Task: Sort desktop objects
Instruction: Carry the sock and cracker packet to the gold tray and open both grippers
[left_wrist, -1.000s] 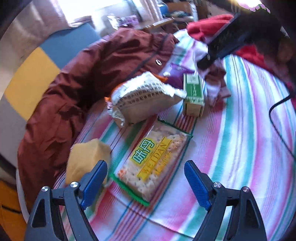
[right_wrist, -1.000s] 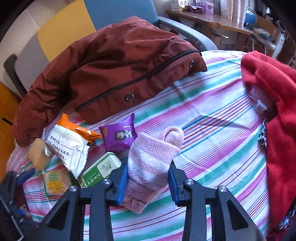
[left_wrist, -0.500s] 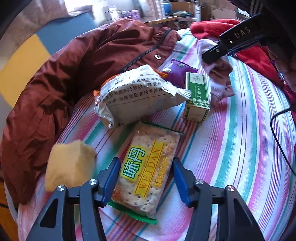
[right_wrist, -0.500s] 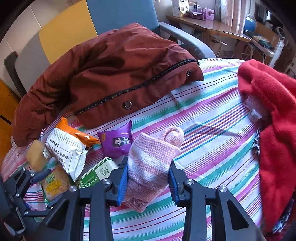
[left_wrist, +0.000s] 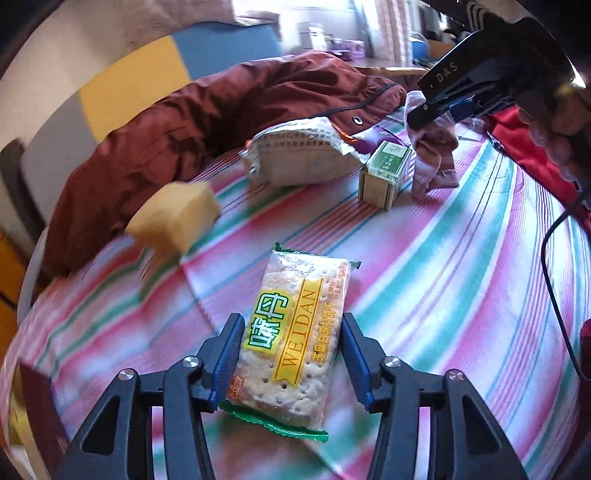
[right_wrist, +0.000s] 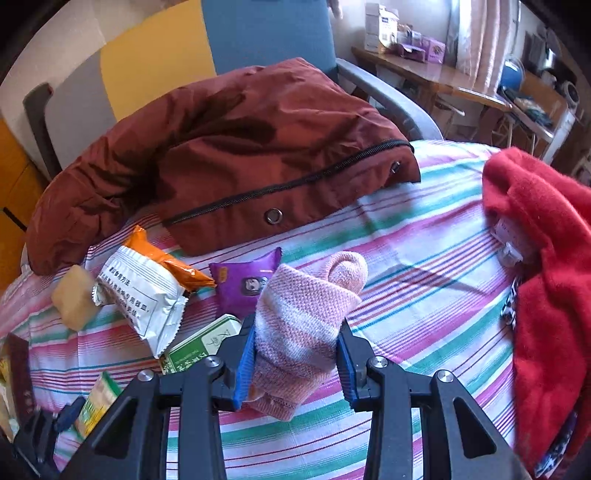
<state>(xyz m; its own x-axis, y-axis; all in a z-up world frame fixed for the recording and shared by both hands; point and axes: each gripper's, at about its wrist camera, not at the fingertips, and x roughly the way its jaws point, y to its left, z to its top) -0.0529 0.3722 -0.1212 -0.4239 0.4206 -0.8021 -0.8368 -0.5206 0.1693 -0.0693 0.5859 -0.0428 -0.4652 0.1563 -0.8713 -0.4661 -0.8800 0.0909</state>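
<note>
My left gripper (left_wrist: 293, 350) is shut on a WEIDAN cracker pack (left_wrist: 295, 332), lifted off the striped cloth (left_wrist: 461, 277). My right gripper (right_wrist: 295, 354) is shut on a pink striped sock (right_wrist: 306, 314); it also shows in the left wrist view (left_wrist: 434, 155). On the cloth lie a white and orange snack bag (right_wrist: 144, 291), a purple snack packet (right_wrist: 245, 284), a green box (left_wrist: 386, 173) and a yellow sponge-like block (left_wrist: 173, 218).
A maroon jacket (right_wrist: 240, 166) covers the far side of the table. A red fleece garment (right_wrist: 546, 258) lies at the right. A black cable (left_wrist: 554, 277) runs along the right edge. A chair and a cluttered desk stand behind.
My left gripper closed on the cracker pack and pulled it back and up from the other snacks. My right gripper keeps holding the sock, slightly higher.
</note>
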